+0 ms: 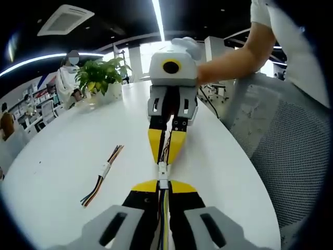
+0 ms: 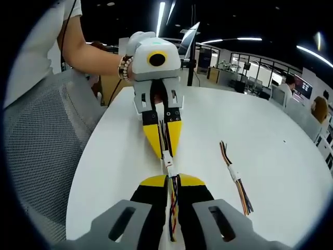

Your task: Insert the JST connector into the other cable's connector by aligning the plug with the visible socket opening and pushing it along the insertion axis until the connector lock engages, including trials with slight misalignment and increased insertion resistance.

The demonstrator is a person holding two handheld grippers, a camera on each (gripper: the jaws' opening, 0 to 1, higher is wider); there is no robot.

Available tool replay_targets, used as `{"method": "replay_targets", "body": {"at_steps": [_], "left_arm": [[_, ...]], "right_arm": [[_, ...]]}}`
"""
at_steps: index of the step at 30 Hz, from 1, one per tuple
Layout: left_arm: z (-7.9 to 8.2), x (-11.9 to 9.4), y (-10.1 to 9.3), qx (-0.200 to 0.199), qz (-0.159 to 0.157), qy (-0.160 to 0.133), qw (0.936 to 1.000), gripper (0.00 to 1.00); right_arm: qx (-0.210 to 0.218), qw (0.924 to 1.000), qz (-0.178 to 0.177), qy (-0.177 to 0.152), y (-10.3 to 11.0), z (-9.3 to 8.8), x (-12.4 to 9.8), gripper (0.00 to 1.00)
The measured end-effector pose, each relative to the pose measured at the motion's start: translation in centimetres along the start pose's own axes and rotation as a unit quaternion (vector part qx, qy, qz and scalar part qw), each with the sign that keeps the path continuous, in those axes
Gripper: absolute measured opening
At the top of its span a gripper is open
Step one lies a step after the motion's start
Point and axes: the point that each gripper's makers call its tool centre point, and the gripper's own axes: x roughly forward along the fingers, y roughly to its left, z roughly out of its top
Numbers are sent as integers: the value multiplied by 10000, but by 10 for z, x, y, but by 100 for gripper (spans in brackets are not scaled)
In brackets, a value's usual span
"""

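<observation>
The JST connector pair point(image 1: 163, 172) sits in the short gap between my two sets of tongs, the white housings touching end to end over the white table point(image 1: 62, 156).

Left gripper view: my left gripper point(image 1: 163, 185) is closed on its cable point(image 1: 164, 219), whose coloured wires run down between the yellow tips toward 6 o'clock. The connector lies at 12 o'clock, just beyond my tips. Its long axis runs 6 to 12, in line with my jaws. My right gripper point(image 1: 167, 154) comes in nose to nose from 12 o'clock, jaws pinched on its own wires. Both sets of tongs are about equally near to the joint. At 9 o'clock, well apart, lies a spare cable assembly point(image 1: 102, 175), already joined at a white housing. A potted plant point(image 1: 103, 77) stands at 11 o'clock, far back.

Right gripper view: my right gripper point(image 2: 172, 179) is clamped on its wire bundle point(image 2: 173, 208); the white housing point(image 2: 168, 162) lies at 12 o'clock, touching the opposing tips point(image 2: 163, 150). The axis here tilts slightly toward 11 o'clock. The spare assembly point(image 2: 235, 177) lies at 3 o'clock.

Judgement: the coming move is a straight push along the 6–12 line; any yaw between the two housings would bind.

Not determinable: whether the lock has engaged, how deep the plug sits, and which half carries the socket. The housings are small and partly masked by the yellow tips.
</observation>
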Motion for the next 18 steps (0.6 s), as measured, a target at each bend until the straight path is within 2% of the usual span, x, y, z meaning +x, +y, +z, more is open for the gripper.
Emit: {"method": "replay_targets", "body": {"at_steps": [14,18], "left_arm": [[-3,2,-1,34,-21,63,10000,0],[3,3,-3,-24,-56,-58,10000,0]], "right_arm": [[29,10000,42,69,3,-2,1,4],[46,9999,120,28,7,0,2,3]]}}
